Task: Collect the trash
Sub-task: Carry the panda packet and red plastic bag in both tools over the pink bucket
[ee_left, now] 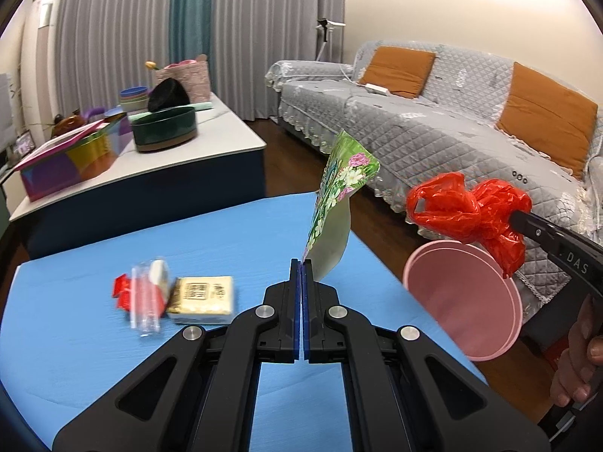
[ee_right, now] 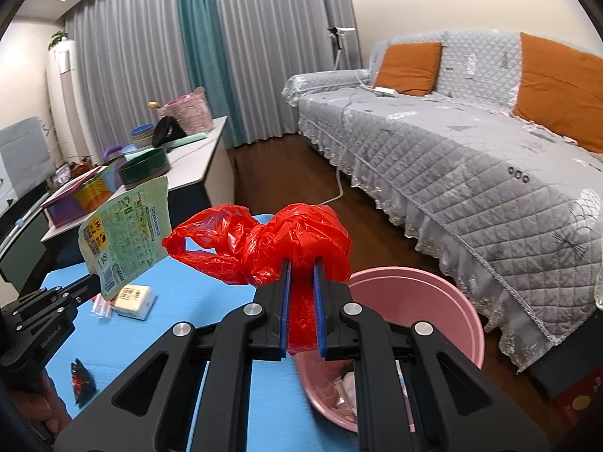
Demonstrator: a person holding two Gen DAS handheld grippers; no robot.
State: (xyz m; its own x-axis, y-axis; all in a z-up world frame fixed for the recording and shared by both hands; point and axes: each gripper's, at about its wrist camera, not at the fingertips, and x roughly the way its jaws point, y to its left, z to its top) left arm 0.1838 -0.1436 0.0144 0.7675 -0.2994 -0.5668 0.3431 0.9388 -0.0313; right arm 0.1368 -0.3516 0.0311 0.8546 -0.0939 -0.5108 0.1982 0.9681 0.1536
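A flat green flower-printed plastic pouch (ee_left: pixel 341 188) is pinched at its lower edge by the fully closed left gripper (ee_left: pixel 302 263) and held upright above the blue table (ee_left: pixel 113 358). A crumpled red plastic bag (ee_right: pixel 264 245) is clamped between the narrowly parted jaws of the right gripper (ee_right: pixel 301 267), above the round pink plastic bin (ee_right: pixel 433 301) beside the table. A small yellow packet (ee_left: pixel 203 297) and clear wrappers (ee_left: pixel 145 301) are left on the table.

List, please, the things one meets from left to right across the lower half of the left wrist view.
Red wrapper → clear plastic tube → tissue pack → left claw holding the green flowered pouch → pink bin → a hand.
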